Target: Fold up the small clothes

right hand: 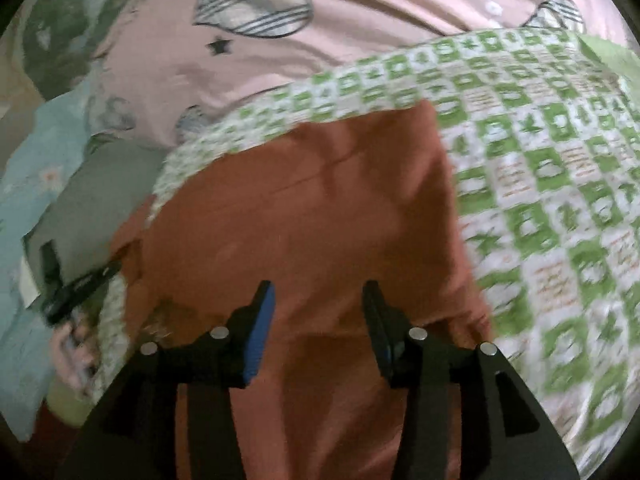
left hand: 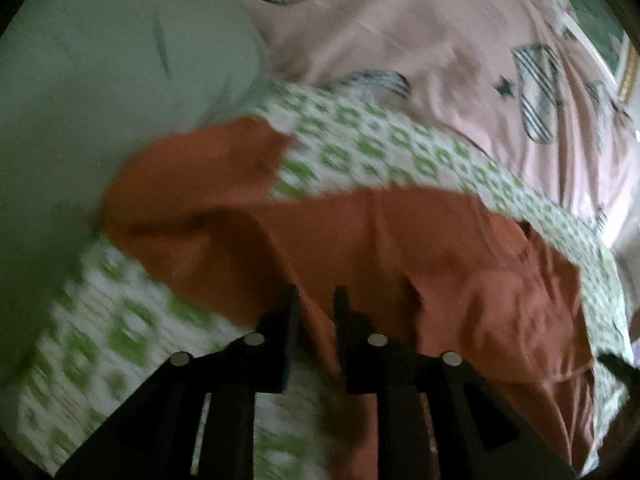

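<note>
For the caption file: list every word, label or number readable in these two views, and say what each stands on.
None can be read.
Green-and-white checked cloth: small orange-brown lettering in the pale squares, too blurred to read.
Pink sheet: only stars and striped shapes, no words.
Orange garment: no print or label in view.

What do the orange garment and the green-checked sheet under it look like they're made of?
The orange garment looks like soft matte woven cloth, perhaps cotton: it creases and shows no shine. The green-checked sheet seems a thin printed fabric, also matte, its pattern lying flat on the surface. Blur hides the weave of both.
</note>
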A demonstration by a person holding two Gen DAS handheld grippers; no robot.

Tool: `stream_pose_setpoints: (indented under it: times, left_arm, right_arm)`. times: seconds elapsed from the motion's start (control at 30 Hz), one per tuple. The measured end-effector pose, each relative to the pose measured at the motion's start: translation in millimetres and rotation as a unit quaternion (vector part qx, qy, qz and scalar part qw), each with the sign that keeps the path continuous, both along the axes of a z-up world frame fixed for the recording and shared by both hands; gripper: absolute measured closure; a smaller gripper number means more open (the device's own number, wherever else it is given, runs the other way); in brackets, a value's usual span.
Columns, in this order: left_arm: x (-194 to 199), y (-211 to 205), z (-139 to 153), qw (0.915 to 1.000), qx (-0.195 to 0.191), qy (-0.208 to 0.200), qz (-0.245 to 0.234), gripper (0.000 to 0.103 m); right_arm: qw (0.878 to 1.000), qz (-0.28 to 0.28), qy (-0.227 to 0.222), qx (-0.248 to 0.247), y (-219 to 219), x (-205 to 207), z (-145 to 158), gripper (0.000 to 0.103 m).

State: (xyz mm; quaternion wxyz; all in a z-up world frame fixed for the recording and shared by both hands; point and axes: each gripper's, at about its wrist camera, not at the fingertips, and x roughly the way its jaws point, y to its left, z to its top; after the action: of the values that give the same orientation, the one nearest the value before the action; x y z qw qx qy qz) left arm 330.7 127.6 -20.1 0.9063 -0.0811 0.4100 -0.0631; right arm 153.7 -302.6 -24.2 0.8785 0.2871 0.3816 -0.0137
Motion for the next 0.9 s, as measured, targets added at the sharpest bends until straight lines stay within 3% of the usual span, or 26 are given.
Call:
stream_pose_setpoints:
  times: [0.03, 0.1, 0.2, 0.4, 0.47, 0.5, 0.53, 0.73, 0.9]
  left_arm:
    - [9, 6, 2, 1.0, 0.007, -0.001, 0.005, 0.066]
    - [29, 11, 4, 0.9998, 0.017, 0.005, 0.009, 0.053]
    - [66, 8, -1, 0.9983, 0.053, 0.021, 0.013, 0.04]
    - [130, 1, -32, 0.9902, 0.125, 0.053, 0.035, 0.035]
    - [144, 0, -43, 0.9877, 0.137, 0.064, 0.04, 0.042]
    - [150, -1, -47, 0.9853, 0.151, 0.068, 0.042, 0.071]
    - [154, -1, -49, 0.9859, 0.148, 0.071, 0.034, 0.089]
    - [125, 4, -19, 0.9957, 0.087, 0.017, 0.026, 0.098]
    - [69, -23, 29, 0.9975, 0.035, -0.055, -0.027, 0.099]
  right_arm:
    - [1.0, 0.006, -0.003, 0.007, 6, -2, 1, 0.056]
    - [1.0, 0.019, -0.007, 0.021, 18, -2, 3, 0.055]
    - [0.999, 0.033, -0.011, 0.025, 34, -4, 7, 0.055]
    - [0.998, 0.05, -0.01, 0.033, 47, -2, 12, 0.053]
    - [0.998, 0.05, -0.006, 0.037, 48, -3, 10, 0.052]
    - [0.998, 0.05, -0.004, 0.039, 48, -2, 9, 0.052]
    - [0.998, 0.052, -0.002, 0.039, 49, -1, 8, 0.052]
    - [0.997, 0.052, -0.001, 0.048, 49, -1, 0, 0.052]
    - [0.997, 0.047, -0.005, 0.058, 49, -6, -4, 0.052]
